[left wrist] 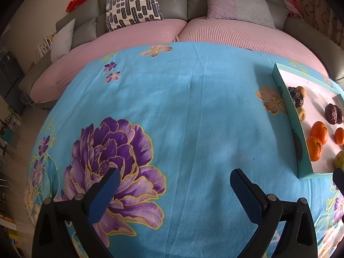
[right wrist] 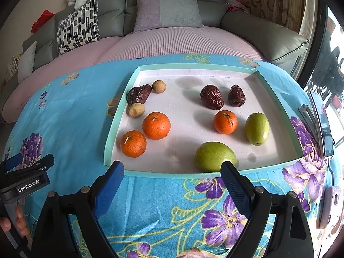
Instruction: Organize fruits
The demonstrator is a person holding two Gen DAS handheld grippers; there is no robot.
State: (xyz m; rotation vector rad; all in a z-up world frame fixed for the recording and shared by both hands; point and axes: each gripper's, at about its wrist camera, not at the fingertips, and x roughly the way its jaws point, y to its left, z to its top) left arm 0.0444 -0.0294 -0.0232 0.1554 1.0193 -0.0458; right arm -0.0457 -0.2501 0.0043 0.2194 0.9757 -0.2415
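Left gripper (left wrist: 174, 182): fingers spread wide, nothing between them; it hangs over bare cloth to the left of the tray, beside a large purple flower print. In the right wrist view it shows at the lower left (right wrist: 25, 163), with a hand (right wrist: 15, 221) around its handle.
Right gripper (right wrist: 172, 176): fingers wide apart and empty, tips just at the tray's near edge; the right tip sits in front of the nearer green fruit.
Cloth (right wrist: 68, 124): blue with purple and pink flowers, covering the surface that carries everything.
Tray (right wrist: 172, 174): shallow, teal rim, white floor, lying on the cloth's right half; all the fruit is inside it.
Oranges: three. One in the near left corner (right wrist: 133, 143), one just behind it and almost touching (right wrist: 156, 125), one right of centre (right wrist: 225, 122).
Green fruits: two. One at the near edge (right wrist: 215, 155), the other upright-ish near the right edge (right wrist: 257, 128), close to the third orange.
Dates: three, dark and wrinkled. One by the left edge (right wrist: 138, 94); two side by side toward the far right (right wrist: 211, 96) (right wrist: 236, 95).
Small tan fruits: two, by the left edge, either side of the left date (right wrist: 159, 86) (right wrist: 136, 110).
Phone on stand (right wrist: 322, 116): at the cloth's right edge, outside the tray.
Sofa (right wrist: 268, 28): grey, behind, with a pink cover and cushions.
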